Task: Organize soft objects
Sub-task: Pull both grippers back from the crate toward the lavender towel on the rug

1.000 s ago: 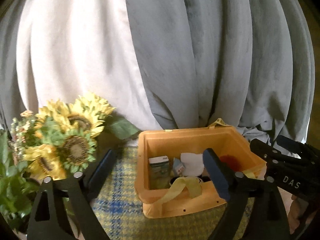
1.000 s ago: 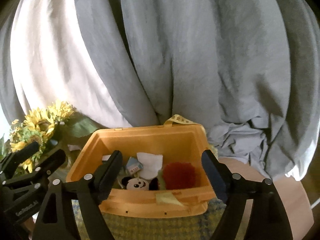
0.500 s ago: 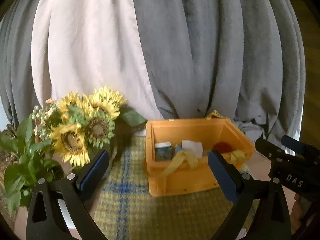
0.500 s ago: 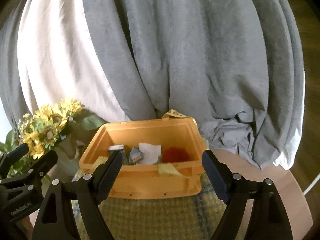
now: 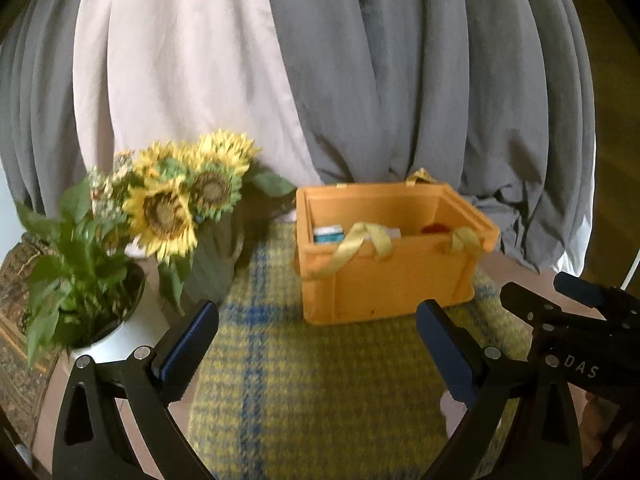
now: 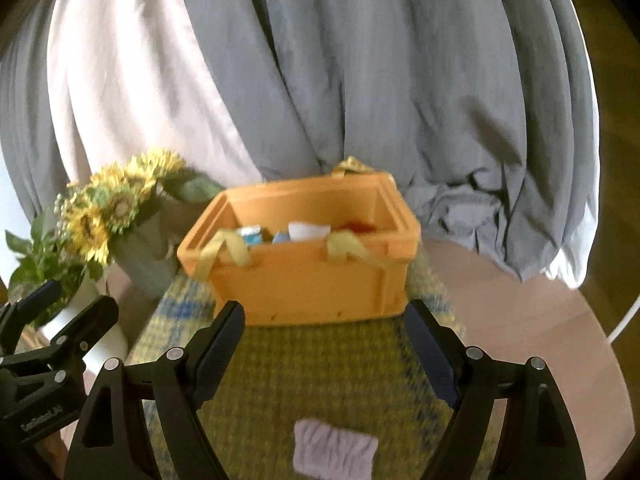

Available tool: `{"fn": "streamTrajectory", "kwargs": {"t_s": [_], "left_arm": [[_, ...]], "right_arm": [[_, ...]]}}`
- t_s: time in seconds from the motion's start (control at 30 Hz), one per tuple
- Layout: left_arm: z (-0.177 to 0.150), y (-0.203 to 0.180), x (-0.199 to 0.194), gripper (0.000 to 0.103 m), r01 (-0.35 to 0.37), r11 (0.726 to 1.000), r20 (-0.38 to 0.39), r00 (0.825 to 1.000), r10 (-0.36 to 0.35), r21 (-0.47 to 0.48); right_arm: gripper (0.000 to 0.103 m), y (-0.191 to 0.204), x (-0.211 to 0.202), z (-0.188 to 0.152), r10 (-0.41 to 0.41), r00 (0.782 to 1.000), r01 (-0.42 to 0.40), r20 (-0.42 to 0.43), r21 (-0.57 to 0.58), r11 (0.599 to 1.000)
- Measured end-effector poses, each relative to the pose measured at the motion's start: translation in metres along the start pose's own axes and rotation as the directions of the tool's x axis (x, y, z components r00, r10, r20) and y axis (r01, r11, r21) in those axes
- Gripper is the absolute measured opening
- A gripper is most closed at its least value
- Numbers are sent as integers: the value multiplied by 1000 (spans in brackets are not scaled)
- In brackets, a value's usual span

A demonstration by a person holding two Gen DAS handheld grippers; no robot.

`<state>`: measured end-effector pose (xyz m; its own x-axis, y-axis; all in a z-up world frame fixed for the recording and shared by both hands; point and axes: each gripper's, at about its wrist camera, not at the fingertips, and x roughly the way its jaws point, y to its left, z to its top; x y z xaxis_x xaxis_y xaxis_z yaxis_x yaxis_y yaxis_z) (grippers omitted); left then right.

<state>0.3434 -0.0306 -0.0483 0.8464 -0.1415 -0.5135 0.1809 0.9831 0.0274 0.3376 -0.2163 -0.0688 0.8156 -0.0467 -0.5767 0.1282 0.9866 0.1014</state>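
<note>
Both grippers empty, jaws spread wide. Lavender cloth (image 6: 335, 451) lies bottom centre of right view, on plaid mat (image 6: 320, 380), near side of orange bin (image 6: 304, 280). Right gripper (image 6: 324, 344): drop straight down, pinch mid-fold. Left gripper (image 5: 318, 344) stays clear.

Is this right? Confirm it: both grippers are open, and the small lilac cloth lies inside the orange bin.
Not quite. The lilac cloth lies on the plaid mat, in front of the orange bin, as the right wrist view shows. The left gripper and right gripper are open.
</note>
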Motion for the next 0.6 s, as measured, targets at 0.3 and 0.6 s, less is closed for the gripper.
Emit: {"fn": "streamTrajectory", "kwargs": {"t_s": [0.3, 0.6], "left_arm": [[-36, 4, 2, 101, -34, 999, -104, 994, 34, 0], [-62, 3, 17, 101, -56, 998, -224, 973, 53, -6]], "right_arm": [[83, 6, 11, -36, 25, 994, -27, -109, -16, 1000], [82, 6, 26, -63, 40, 978, -46, -206, -27, 999]]}}
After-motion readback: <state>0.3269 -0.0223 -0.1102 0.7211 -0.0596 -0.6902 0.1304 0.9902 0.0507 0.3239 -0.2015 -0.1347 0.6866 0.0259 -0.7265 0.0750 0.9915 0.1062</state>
